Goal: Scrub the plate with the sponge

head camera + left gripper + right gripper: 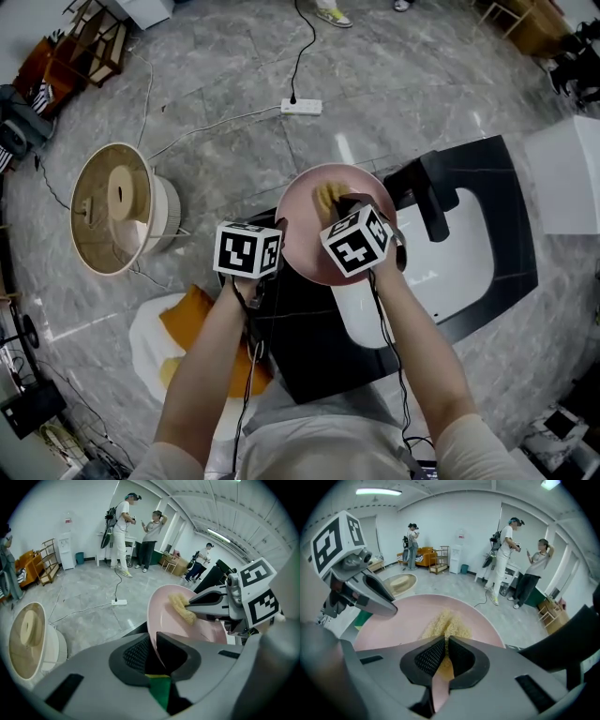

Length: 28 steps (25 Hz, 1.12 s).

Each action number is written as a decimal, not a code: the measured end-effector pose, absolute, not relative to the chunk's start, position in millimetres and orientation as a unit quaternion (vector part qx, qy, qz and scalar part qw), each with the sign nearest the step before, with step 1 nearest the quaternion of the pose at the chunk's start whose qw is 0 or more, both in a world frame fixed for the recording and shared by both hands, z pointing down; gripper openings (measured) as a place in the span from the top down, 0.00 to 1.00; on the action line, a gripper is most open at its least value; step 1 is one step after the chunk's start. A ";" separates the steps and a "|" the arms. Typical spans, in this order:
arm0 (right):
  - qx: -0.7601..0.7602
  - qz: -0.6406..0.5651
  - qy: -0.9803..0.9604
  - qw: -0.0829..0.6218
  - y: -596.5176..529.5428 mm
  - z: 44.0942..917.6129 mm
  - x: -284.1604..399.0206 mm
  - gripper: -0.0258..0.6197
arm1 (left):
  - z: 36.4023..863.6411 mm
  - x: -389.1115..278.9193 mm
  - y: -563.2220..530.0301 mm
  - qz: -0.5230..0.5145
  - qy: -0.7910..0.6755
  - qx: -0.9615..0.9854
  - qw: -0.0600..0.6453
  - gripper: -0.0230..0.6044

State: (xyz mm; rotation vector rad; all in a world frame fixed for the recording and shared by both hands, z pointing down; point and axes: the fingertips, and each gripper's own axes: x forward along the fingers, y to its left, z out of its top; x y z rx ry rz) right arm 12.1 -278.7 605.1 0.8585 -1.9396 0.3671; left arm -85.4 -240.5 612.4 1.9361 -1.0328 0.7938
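A pink plate (309, 220) is held tilted over the black counter beside the sink. My left gripper (278, 246) is shut on the plate's left rim (151, 634), which runs between its jaws. My right gripper (339, 202) is shut on a yellow sponge (327, 196) and presses it against the plate's face. In the right gripper view the sponge (446, 624) spreads out from between the jaws onto the pink plate (393, 625). In the left gripper view the sponge (182, 607) lies on the upper part of the plate, with the right gripper (190, 605) behind it.
A black counter (309, 337) holds a white sink (441, 253) with a black tap (433, 192). A round beige appliance (117, 206) and a white power strip (301, 106) sit on the grey floor. An orange cloth (192, 323) lies at lower left. Several people stand far back.
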 end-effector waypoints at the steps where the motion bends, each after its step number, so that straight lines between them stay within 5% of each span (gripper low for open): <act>1: 0.357 0.149 -0.787 0.481 -278.6 604.8 20.6 0.89 | 612.4 -86.0 -241.3 0.311 -0.410 0.762 0.393 0.87; 11: 0.292 0.147 -0.770 0.548 -193.2 604.1 63.9 0.89 | 612.3 -87.4 -245.6 0.303 -0.426 0.757 0.392 0.90; 18: 0.162 0.169 -0.818 0.525 -123.4 607.2 -10.4 0.89 | 611.8 -85.0 -245.8 0.297 -0.420 0.761 0.395 0.91; 28: 0.200 0.165 -0.836 0.484 -194.3 612.8 -50.9 0.89 | 611.4 -84.9 -246.8 0.276 -0.429 0.759 0.404 0.92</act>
